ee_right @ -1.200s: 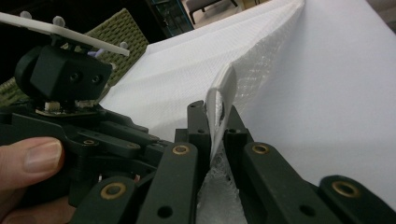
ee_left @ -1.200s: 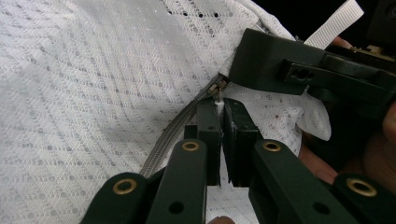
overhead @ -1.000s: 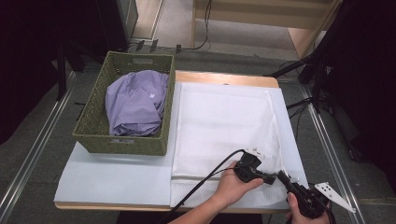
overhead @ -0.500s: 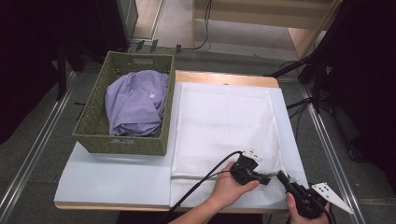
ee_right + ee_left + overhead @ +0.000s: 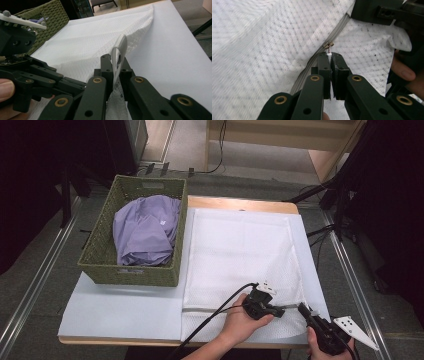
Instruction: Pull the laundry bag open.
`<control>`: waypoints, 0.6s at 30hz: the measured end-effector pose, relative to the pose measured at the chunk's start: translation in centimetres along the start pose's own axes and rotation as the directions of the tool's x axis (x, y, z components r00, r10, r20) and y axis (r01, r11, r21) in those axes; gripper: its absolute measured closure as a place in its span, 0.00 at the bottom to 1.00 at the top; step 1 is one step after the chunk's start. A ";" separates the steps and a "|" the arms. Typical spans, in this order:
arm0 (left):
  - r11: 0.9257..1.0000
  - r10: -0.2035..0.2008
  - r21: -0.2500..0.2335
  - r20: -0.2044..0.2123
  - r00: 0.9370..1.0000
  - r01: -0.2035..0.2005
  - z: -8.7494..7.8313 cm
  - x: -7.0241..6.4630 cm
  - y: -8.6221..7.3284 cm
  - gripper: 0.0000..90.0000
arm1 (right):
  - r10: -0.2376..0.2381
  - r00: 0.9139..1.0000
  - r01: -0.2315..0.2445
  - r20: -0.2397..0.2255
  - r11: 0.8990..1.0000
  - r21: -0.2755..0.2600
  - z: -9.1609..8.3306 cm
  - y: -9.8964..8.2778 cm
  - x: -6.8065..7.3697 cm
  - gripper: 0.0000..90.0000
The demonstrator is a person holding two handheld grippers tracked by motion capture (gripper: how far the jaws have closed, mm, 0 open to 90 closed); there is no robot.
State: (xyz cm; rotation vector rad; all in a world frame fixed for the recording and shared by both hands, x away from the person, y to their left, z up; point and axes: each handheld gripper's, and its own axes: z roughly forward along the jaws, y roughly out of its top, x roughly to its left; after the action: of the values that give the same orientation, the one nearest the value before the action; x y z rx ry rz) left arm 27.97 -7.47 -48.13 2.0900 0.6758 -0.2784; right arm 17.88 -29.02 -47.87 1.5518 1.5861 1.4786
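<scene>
My left gripper (image 5: pixel 330 58) jaws pinch the small metal zipper pull (image 5: pixel 328 45) of the white mesh laundry bag (image 5: pixel 240 255); my right gripper (image 5: pixel 115 65) jaws clamp its corner, bare counter beyond.

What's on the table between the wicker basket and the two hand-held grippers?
In the high view, white mesh laundry bag and pale table cover lie between wicker basket and the hand-held grippers.

Your left hand (image 5: pixel 240 322) enters from near edge of table, forearm angled up toward right, fingers wrapped round left gripper (image 5: pixel 280 307). Its jaws pressed together, pointing right along near edge; cable loops back toward you. Your right hand (image 5: pixel 325 351) sits at near right corner, just beside left, gripping right gripper (image 5: pixel 303 308). Its jaws clamped too, pointing up-left, tips close to left gripper's. Grey plate juts right.
</scene>
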 end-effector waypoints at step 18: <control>1.000 0.000 -0.004 -0.091 0.996 0.000 -3.9 0.9 -2.3 0.97 | -0.013 0.999 0.013 0.040 1.000 -0.008 -0.2 0.1 -0.1 0.98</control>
State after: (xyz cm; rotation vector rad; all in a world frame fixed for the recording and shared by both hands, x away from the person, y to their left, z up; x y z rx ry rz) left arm 27.18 -2.90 -47.86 2.1093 0.7293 -0.1827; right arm 17.81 -29.21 -47.78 1.5536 1.5626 1.4367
